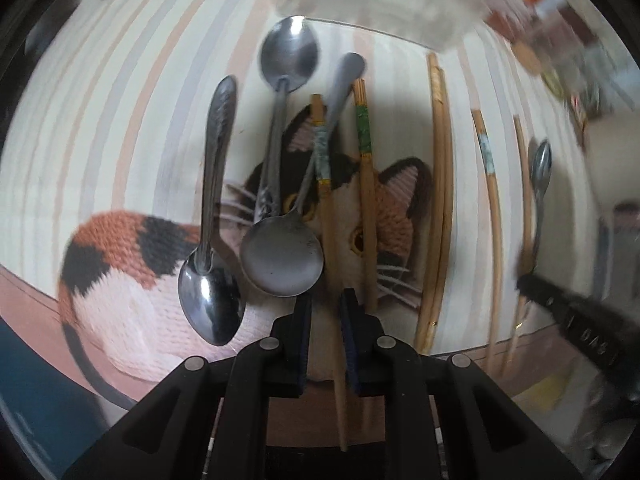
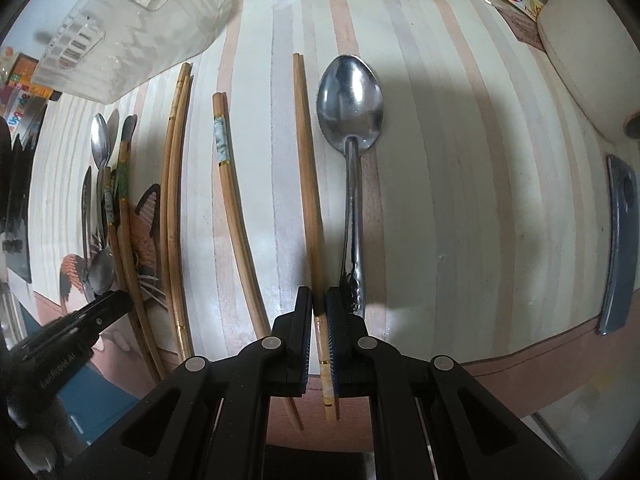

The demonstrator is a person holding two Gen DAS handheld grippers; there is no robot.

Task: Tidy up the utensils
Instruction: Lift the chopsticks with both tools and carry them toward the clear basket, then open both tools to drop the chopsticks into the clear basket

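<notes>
In the left wrist view, the left gripper (image 1: 325, 312) at bottom centre has its jaws drawn narrow with a single wooden chopstick (image 1: 329, 240) running between them, though whether the pads press on it cannot be told; three steel spoons (image 1: 280, 254) lie just above on a knitted cat mat (image 1: 116, 280). In the right wrist view, the right gripper (image 2: 319, 308) at bottom centre is clamped on a chopstick pair (image 2: 308, 184), with a large spoon (image 2: 352, 120) just to its right on the striped tabletop (image 2: 460, 200).

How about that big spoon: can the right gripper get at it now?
Probably not yet: the right gripper is shut on a pair of chopsticks. The spoon lies uncovered right beside them, so after letting go it should reach it easily.
</notes>
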